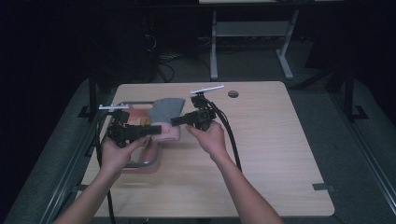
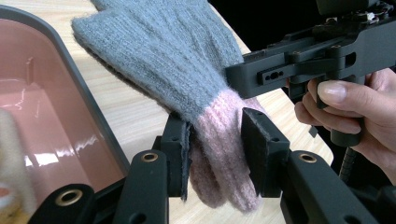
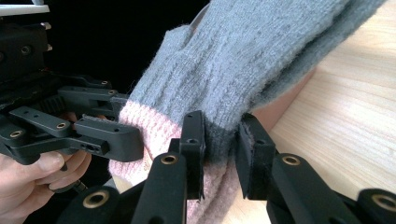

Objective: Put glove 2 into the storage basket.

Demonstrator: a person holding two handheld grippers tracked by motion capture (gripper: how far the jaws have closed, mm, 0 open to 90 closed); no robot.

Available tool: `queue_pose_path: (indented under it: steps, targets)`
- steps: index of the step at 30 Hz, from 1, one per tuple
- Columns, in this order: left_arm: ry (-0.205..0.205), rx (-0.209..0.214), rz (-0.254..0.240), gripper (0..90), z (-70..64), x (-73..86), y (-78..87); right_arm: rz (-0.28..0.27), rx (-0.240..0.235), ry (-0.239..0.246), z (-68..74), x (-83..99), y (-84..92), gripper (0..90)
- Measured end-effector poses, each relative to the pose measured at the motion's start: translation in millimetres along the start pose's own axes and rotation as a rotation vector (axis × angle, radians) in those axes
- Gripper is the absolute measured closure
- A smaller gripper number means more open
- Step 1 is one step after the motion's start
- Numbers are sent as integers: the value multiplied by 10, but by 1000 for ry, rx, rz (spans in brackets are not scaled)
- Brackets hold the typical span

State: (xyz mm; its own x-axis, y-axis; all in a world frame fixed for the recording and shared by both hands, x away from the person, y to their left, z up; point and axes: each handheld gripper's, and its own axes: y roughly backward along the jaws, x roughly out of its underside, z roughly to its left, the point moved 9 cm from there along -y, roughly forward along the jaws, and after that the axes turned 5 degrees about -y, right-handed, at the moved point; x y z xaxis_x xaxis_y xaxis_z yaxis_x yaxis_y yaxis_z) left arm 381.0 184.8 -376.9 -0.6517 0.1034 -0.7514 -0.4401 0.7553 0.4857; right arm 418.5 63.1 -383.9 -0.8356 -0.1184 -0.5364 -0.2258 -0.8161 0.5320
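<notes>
over the left half of the table [image 1: 261, 154], beside the pink bin [image 2: 42, 121], i hold the glove [image 2: 187, 79] stretched between both claws, so i would keep them level and move them together to avoid tugging the knit. left gripper [image 2: 217, 149] and right gripper [image 3: 222, 154] are each clamped on the pink cuff [image 2: 224, 140]; grey, fuzzy, ribbed body.

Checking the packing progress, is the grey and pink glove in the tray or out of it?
Out. The glove is held at its pink cuff by both grippers, its grey part over the table beside the tray.
</notes>
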Motion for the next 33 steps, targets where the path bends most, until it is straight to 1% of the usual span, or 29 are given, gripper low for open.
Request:
queue_pose_path:
  steps: [5,14,23,33]
  targets:
    - [0,-2,-2,635,27,-4,38,5,0,8,41,-26,-29,741]
    - [2,-10,-6,635,68,-14,105,5,-10,8,97,-62,-86,741]
    - [5,-18,-15,635,102,-22,176,15,-4,26,160,-95,-126,741]
    - [6,-29,-16,635,166,-15,272,21,-11,33,233,-125,-219,741]
